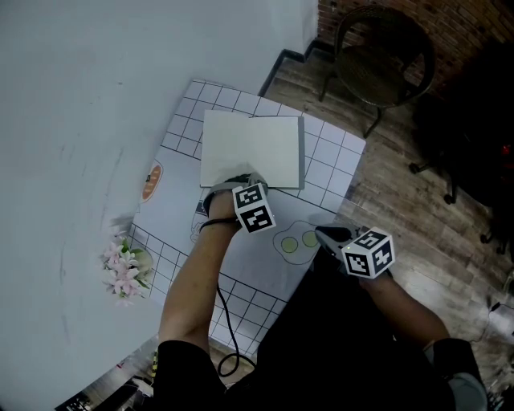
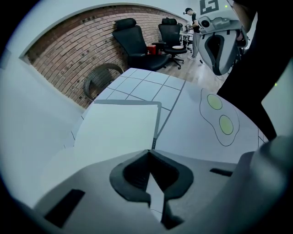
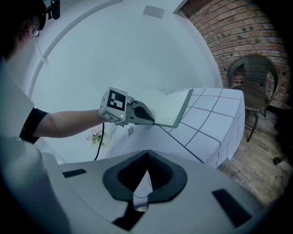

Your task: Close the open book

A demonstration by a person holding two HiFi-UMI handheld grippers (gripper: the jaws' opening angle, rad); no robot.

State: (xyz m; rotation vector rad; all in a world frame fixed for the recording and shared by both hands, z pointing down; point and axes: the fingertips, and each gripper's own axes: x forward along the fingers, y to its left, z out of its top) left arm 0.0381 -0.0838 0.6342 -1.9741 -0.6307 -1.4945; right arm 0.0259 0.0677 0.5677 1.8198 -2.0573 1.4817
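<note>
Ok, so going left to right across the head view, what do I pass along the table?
Pink flowers → orange sticker → book → right gripper. The left gripper overlaps the book, so it has no clear place in the order.

Table (image 1: 321, 172) under a white cloth ruled in squares, printed just before you with a fried-egg outline (image 1: 297, 241) enclosing two yellow-green yolks. At your left, pink flowers (image 1: 122, 269) beside the cloth's edge; an orange round label (image 1: 151, 182) lies beyond them. Past the table's far corner you see a dark round-backed chair (image 1: 384, 52) on wooden floor (image 1: 385, 201), a brick wall (image 1: 458, 24) behind it, and two black office chairs (image 2: 137, 43) along that wall
</note>
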